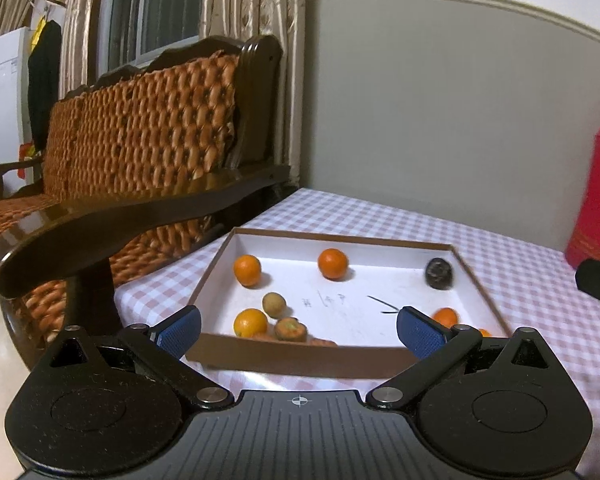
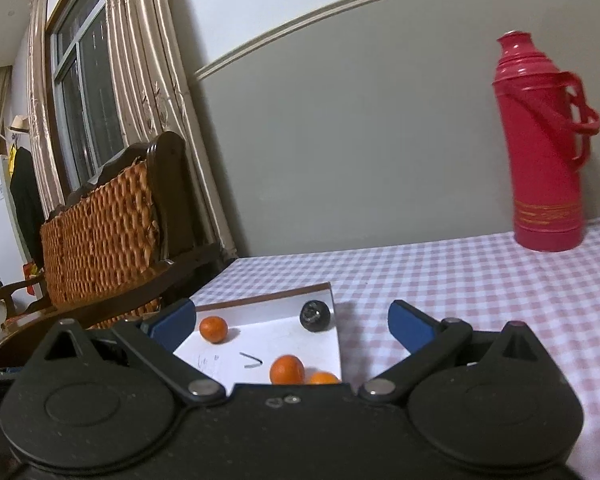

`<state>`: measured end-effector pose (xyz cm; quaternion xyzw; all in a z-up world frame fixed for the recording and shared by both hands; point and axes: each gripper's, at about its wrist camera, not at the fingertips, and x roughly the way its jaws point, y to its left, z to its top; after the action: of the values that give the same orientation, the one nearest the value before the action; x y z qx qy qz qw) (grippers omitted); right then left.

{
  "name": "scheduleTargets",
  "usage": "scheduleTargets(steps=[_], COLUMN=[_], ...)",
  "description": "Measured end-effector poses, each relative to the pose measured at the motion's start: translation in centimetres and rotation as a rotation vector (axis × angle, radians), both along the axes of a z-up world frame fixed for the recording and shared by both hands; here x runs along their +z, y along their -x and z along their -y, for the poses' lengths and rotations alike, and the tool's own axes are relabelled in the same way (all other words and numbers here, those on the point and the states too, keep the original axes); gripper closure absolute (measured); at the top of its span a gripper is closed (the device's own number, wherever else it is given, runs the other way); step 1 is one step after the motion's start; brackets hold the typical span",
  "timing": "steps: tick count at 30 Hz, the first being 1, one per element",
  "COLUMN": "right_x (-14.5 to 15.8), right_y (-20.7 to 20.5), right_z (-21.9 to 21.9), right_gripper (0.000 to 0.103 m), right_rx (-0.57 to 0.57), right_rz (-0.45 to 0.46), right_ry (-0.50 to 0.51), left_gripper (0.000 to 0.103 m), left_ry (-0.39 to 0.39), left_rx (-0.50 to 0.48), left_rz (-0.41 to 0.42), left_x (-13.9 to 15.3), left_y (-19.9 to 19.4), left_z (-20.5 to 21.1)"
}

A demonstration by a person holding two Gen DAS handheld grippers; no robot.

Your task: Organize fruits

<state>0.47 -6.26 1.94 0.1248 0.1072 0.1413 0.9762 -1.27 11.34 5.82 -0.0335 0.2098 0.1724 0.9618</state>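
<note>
Hovering grippers (image 1: 299,334) (image 2: 291,326) agape above fruit box (image 1: 300,358)

in the left wrist view the red flask (image 1: 598,196) is cut off by the right frame edge. an orange (image 1: 445,317) at lower right hides partly behind the claw's blue pad (image 1: 418,336), and the box (image 1: 300,356) wall covers fruit along its near side.
</note>
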Motion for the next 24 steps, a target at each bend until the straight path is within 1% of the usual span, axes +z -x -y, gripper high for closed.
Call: scheduleTargets(steps=[4, 7, 10, 13, 17, 24], right_x=[1.0, 1.8, 2.5, 3.2, 3.7, 3.5], right_y=[3.1, 5.3, 6.9, 8.1, 9.2, 9.4], right_z=[1.1, 1.5, 1.8, 1.9, 1.8, 1.9], right_gripper=[0.006, 0.006, 0.006, 0.006, 0.006, 0.006], right_rx=[-0.018, -0.038, -0.055, -0.059, -0.060, -0.067], right_rz=[0.003, 0.024, 0.039, 0.058, 0.081, 0.086], right_ry=[-0.013, -0.015, -0.016, -0.021, -0.008, -0.004], left_gripper=[0.000, 0.000, 0.000, 0.000, 0.000, 0.000], left_ry=[0.000, -0.009, -0.024, -0.014, -0.003, -0.006], left_rx=[-0.009, -0.032, -0.054, -0.084, -0.111, -0.122], left_rz=[0.027, 0.037, 0.049, 0.054, 0.059, 0.056], left_x=[1.4, 2.5, 3.4, 4.0, 4.5, 4.2], left_y=[3.1, 5.4, 7.2, 8.6, 9.3, 9.1], left_z=[1.0, 1.7, 2.5, 3.0, 3.7, 4.2])
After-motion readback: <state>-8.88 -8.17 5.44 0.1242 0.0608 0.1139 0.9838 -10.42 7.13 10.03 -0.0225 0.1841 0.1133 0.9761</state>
